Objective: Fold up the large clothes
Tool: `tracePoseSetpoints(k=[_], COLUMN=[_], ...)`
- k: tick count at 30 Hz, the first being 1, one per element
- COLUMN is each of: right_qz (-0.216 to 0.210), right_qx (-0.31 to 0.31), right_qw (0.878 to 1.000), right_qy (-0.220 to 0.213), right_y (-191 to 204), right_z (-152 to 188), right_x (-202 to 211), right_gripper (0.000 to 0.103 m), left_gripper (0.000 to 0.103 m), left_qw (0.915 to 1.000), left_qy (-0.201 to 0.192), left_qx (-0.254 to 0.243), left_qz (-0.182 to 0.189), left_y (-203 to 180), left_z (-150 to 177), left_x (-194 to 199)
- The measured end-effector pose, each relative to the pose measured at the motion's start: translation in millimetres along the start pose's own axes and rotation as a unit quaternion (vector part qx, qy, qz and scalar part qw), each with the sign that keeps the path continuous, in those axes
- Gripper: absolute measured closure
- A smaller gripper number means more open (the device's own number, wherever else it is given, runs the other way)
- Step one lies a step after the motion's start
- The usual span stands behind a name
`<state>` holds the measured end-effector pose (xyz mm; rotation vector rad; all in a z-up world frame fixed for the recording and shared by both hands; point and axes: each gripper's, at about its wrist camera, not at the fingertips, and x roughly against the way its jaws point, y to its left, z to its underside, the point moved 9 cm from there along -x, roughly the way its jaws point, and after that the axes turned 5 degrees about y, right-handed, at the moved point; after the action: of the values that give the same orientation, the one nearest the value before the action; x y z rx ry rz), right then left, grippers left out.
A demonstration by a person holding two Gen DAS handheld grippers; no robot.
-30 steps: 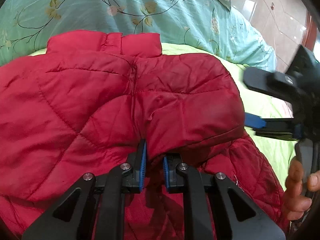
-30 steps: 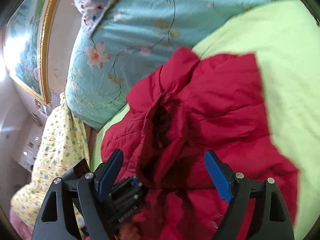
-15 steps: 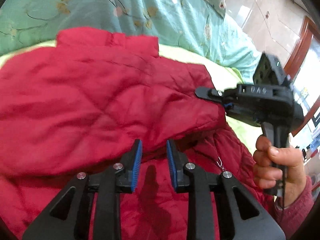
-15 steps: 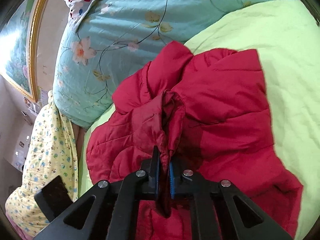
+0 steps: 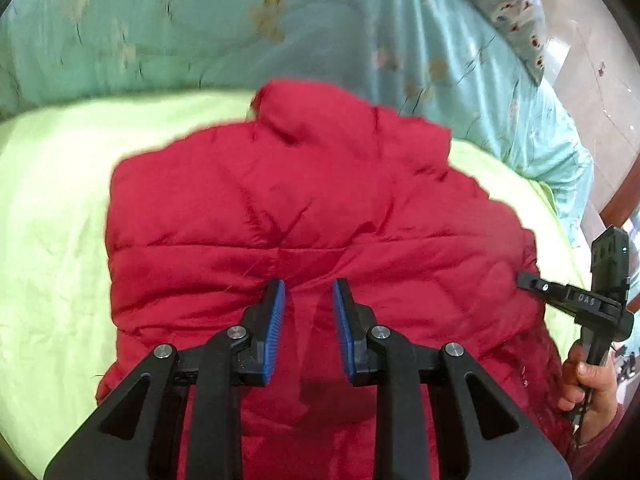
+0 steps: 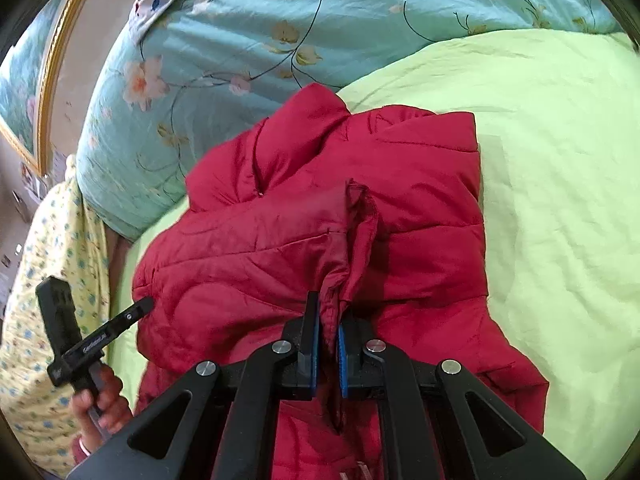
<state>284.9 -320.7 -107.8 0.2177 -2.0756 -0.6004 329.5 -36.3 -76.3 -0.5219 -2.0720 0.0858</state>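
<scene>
A red quilted jacket [image 5: 304, 216] lies on a light green sheet [image 5: 52, 216], collar toward the far side. My left gripper [image 5: 308, 300] is open, its blue pads apart just above the jacket, holding nothing. My right gripper [image 6: 328, 316] is shut on a raised fold of the jacket [image 6: 360, 216], near its middle edge. The right gripper also shows at the right edge of the left wrist view [image 5: 528, 280], at the jacket's side. The left gripper's body shows at the lower left of the right wrist view [image 6: 136, 308].
A turquoise floral quilt [image 5: 200, 28] is bunched along the far side of the bed [image 6: 320, 28]. A yellow patterned cloth [image 6: 52, 248] hangs at the left. A tiled floor [image 5: 592, 80] lies beyond the bed's right edge.
My left gripper let go of the jacket fold and opened wider, then drew back. My right gripper closed on a jacket fold and holds it lifted.
</scene>
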Motion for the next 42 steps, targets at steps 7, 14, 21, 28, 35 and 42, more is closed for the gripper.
tracePoseSetpoints(k=[7,14,21,28,35,42], right_qz=[0.085,0.129,0.177,0.175,0.155,0.162], right_qx=[0.069,0.161,0.119,0.111,0.105,0.109], right_qw=[0.989,0.978,0.977,0.978,0.982,0.981], right_qy=[-0.096,-0.039,0.013,0.010,-0.011,0.009], right_y=[26,64,9,5,15,3], right_z=[-11,-3,9,8,10,17], right_x=[50,7,-38,-39,-23,-35], right_gripper=[0.080,0.078,0.083,0.083,0.079,0.080], left_gripper=[0.081,0.081,0.081,0.081,0.082,0.082], left_qw=[0.9999,0.9997,0.9995,0.9998,0.9995,0.9995], left_qy=[0.014,0.011,0.012,-0.004,0.024,0.022], left_qx=[-0.004,-0.010,-0.024,-0.002,0.016,0.012], left_qz=[-0.006,-0.019,-0.015,-0.018,-0.016,-0.020], left_y=[3,2,1,21,31,30], left_z=[14,13,15,19,28,28], left_x=[-19,-21,-14,10,-13,-16])
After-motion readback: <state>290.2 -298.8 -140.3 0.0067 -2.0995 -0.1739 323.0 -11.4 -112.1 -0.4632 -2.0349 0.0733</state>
